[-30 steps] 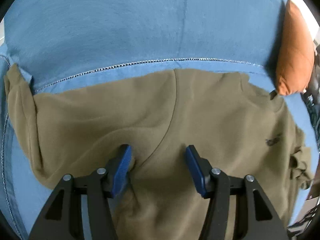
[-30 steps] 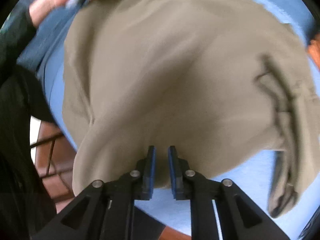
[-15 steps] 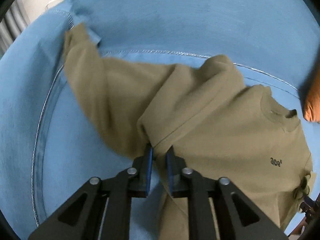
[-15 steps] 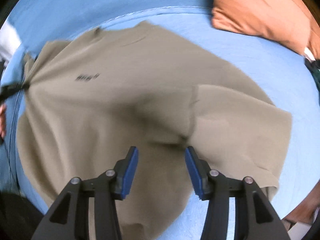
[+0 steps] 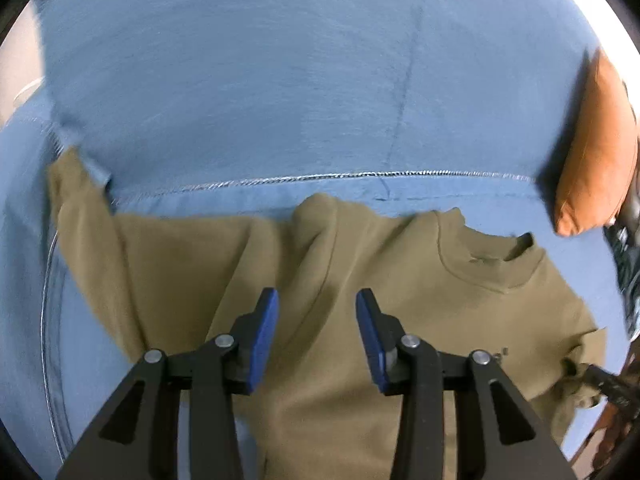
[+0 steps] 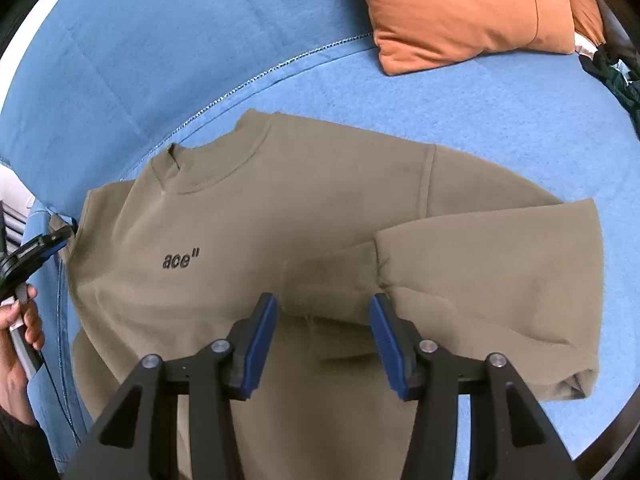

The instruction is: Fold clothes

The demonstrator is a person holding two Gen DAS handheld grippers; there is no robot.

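Note:
An olive sweatshirt [image 6: 248,216] with a black "ace" print [image 6: 180,260] lies front up on the blue sofa seat [image 6: 460,104]. Its right sleeve [image 6: 492,272] is folded back over the body, with the cuff [image 6: 328,288] just ahead of my right gripper [image 6: 322,332], which hangs open above it. In the left wrist view the sweatshirt [image 5: 440,320] spreads out below my open left gripper [image 5: 316,328], which hovers over the shoulder seam. The other sleeve [image 5: 84,232] runs out to the far left. The left gripper [image 6: 36,248] also shows at the garment's edge in the right wrist view.
An orange cushion [image 6: 460,8] leans at the back right of the sofa, also seen as the cushion [image 5: 596,160] in the left wrist view. The blue backrest [image 5: 280,80] rises behind the sweatshirt. A dark bundle [image 6: 616,72] sits at the far right. A hand [image 6: 20,320] holds the left gripper.
My left gripper, shut on the fabric near the sleeve half a second ago, has let go and opened. The right gripper opened earlier and stays open; the sweatshirt has settled flat.

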